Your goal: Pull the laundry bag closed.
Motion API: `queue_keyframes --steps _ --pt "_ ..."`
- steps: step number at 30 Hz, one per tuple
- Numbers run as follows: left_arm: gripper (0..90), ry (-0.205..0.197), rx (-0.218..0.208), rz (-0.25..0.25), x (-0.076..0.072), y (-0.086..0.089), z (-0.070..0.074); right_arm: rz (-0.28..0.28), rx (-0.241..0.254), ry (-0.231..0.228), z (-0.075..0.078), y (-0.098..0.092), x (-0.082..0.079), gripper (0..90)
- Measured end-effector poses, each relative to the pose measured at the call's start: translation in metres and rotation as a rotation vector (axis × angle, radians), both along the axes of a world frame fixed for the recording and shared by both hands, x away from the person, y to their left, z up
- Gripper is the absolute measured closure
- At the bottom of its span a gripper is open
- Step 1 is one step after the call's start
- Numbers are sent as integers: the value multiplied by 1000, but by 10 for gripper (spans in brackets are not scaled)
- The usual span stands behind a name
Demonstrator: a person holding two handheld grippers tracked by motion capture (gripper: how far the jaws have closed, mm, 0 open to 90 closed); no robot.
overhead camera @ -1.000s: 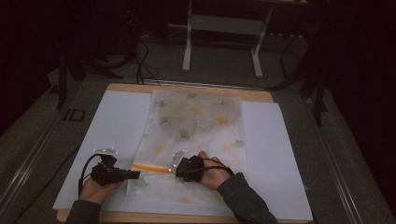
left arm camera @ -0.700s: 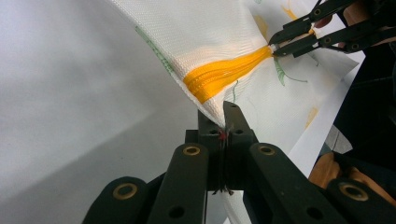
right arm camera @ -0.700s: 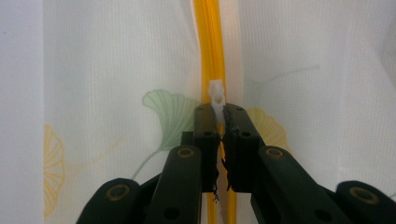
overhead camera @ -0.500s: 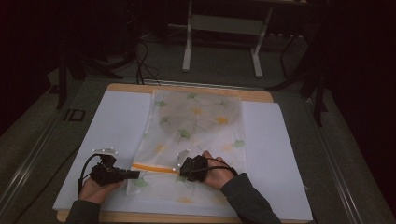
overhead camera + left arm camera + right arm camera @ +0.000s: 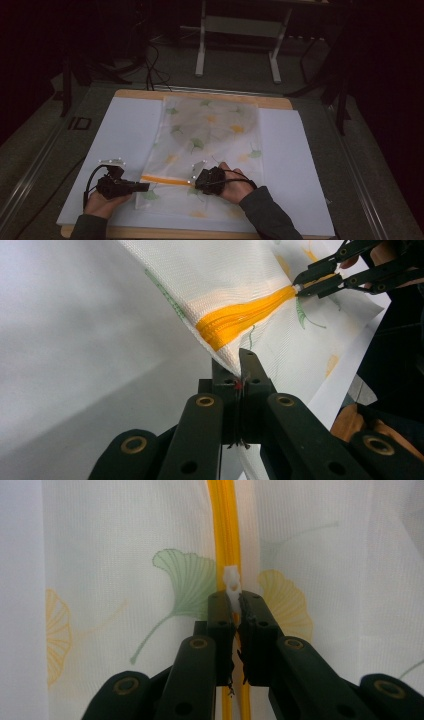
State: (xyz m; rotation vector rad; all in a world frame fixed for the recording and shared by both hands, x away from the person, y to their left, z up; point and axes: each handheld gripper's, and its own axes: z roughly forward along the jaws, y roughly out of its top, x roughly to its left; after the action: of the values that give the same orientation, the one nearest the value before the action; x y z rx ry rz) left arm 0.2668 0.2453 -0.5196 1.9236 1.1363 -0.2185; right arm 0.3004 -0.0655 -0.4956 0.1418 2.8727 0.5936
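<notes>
A white mesh bag (image 5: pixel 210 130) printed with green and yellow leaves lies flat on the table. An orange zipper (image 5: pixel 165 180) runs across its near end. My left gripper (image 5: pixel 145 186) is shut on the bag's edge just beside the zipper's end (image 5: pixel 240 320), jaws pinching the fabric (image 5: pixel 239 357). My right gripper (image 5: pixel 192 181) is shut on the white zipper pull (image 5: pixel 231 580), which sticks out past its tips (image 5: pixel 235 600) over the orange zipper (image 5: pixel 223 525). In the left gripper view the right gripper (image 5: pixel 297 287) shows at the far end of the orange strip.
The bag rests on a white mat (image 5: pixel 295 165) that covers a wooden table (image 5: pixel 200 95). Behind the table stands a metal frame with two legs (image 5: pixel 201 50). Cables (image 5: pixel 150 55) lie on the dark floor beyond.
The right gripper has crept slightly to the right along the zipper, so a little more orange shows between the grippers. The left hand has kept still.
</notes>
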Motion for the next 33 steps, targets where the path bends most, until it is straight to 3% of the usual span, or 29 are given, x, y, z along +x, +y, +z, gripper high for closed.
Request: queue_keyframes --steps 33 --pt "890 0 2 0 0 0 0 -23 1 3 1 -20 0 845"
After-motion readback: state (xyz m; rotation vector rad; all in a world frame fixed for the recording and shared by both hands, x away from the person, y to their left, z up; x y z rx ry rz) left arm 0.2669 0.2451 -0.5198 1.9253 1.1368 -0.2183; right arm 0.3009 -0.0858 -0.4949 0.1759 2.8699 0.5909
